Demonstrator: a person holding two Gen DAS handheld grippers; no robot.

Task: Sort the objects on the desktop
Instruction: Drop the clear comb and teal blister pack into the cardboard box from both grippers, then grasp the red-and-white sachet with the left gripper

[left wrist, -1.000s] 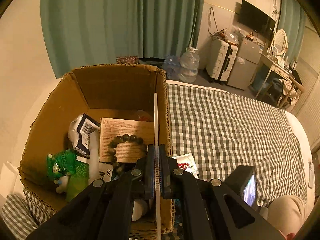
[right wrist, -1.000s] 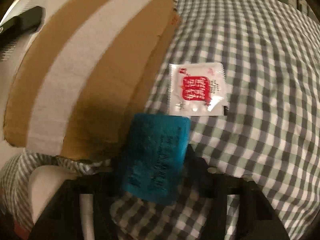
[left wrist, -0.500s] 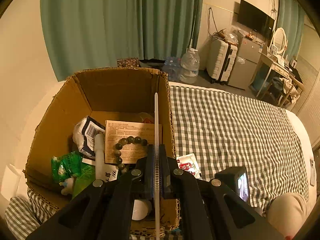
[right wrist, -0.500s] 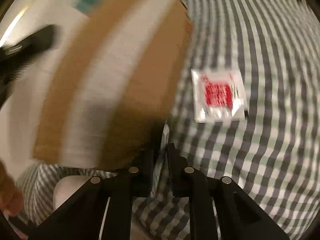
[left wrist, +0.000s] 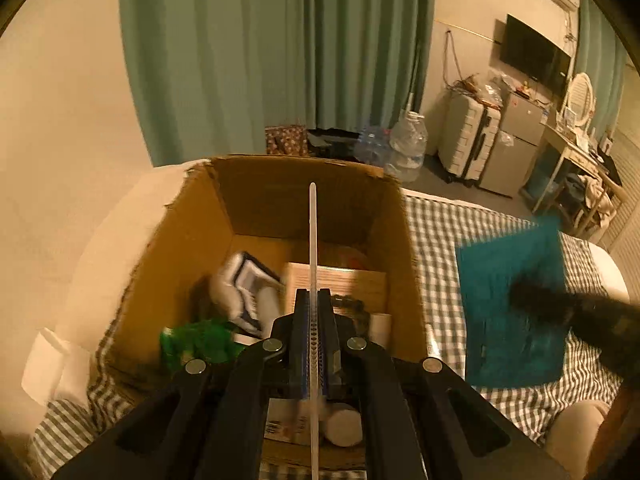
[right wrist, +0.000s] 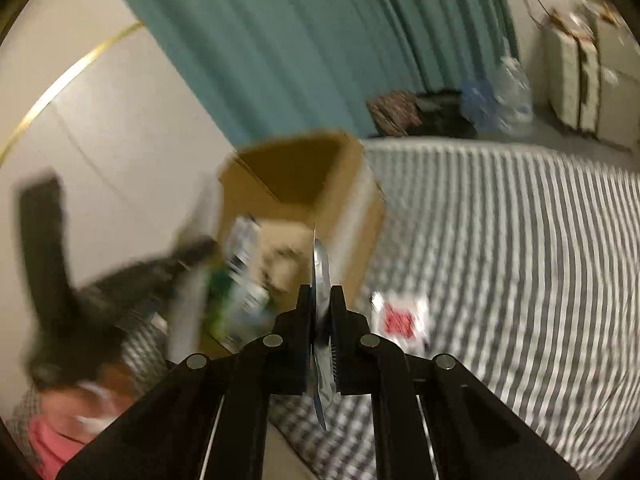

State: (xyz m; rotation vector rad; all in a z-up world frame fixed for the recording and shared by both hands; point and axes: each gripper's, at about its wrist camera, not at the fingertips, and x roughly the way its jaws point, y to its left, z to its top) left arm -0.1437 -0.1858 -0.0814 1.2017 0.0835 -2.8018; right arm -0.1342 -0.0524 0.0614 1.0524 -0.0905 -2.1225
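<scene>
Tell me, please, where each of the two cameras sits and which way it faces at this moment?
Left wrist: on the left gripper, above the cardboard box, facing its contents; shows own fingers clamping a thin white stick and the right gripper with the teal packet.
Right wrist: on the right gripper, over the checked bedspread, facing box and curtain; shows own fingers pinching the packet edge-on.
Shared: box, bedspread, curtain, water bottle.

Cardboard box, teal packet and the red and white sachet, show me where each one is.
cardboard box (left wrist: 308, 200), left wrist view, inner back wall.
teal packet (left wrist: 508, 280), left wrist view, flat face.
red and white sachet (right wrist: 398, 320), right wrist view, red label.
</scene>
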